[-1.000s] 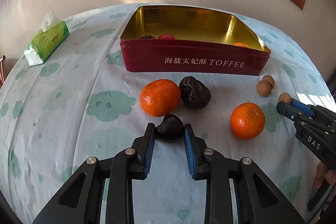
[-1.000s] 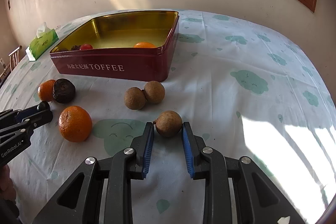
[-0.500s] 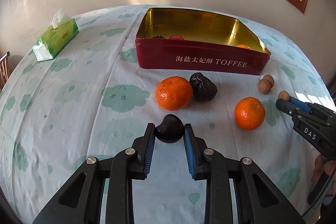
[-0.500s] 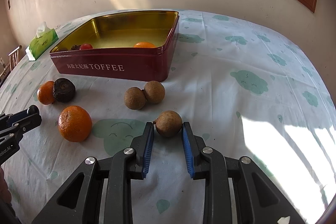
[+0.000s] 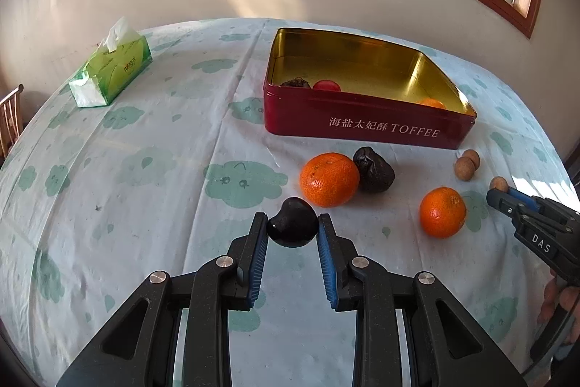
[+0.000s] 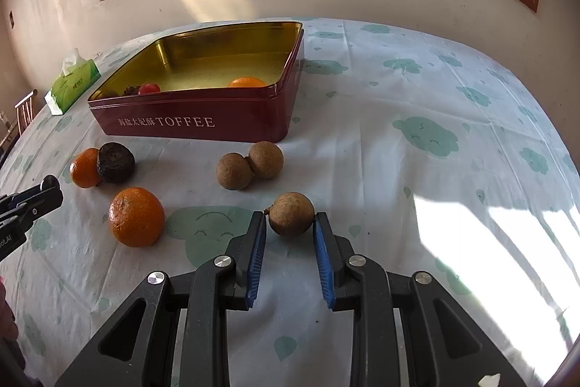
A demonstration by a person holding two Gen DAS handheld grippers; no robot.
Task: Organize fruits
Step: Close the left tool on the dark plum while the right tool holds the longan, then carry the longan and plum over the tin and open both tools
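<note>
My left gripper (image 5: 293,227) is shut on a small dark fruit (image 5: 293,222) and holds it above the cloth. My right gripper (image 6: 290,223) is shut on a brown longan (image 6: 291,213) that rests at table level. A red toffee tin (image 5: 362,122) holds a dark fruit, a red fruit (image 5: 326,85) and an orange. In front of it lie two oranges (image 5: 329,179) (image 5: 442,212), a wrinkled dark fruit (image 5: 374,169) and two longans (image 6: 249,165). The right gripper also shows in the left wrist view (image 5: 497,196).
A green tissue box (image 5: 112,71) lies at the far left of the table. A wooden chair (image 5: 9,118) stands past the left edge. The table's cloth (image 6: 435,140) carries green cloud prints, with a sunlit patch at the right.
My left gripper has risen and pulled back to the left with the dark fruit; the tin and oranges have shifted right in its view. The right gripper has stayed put on the longan.
</note>
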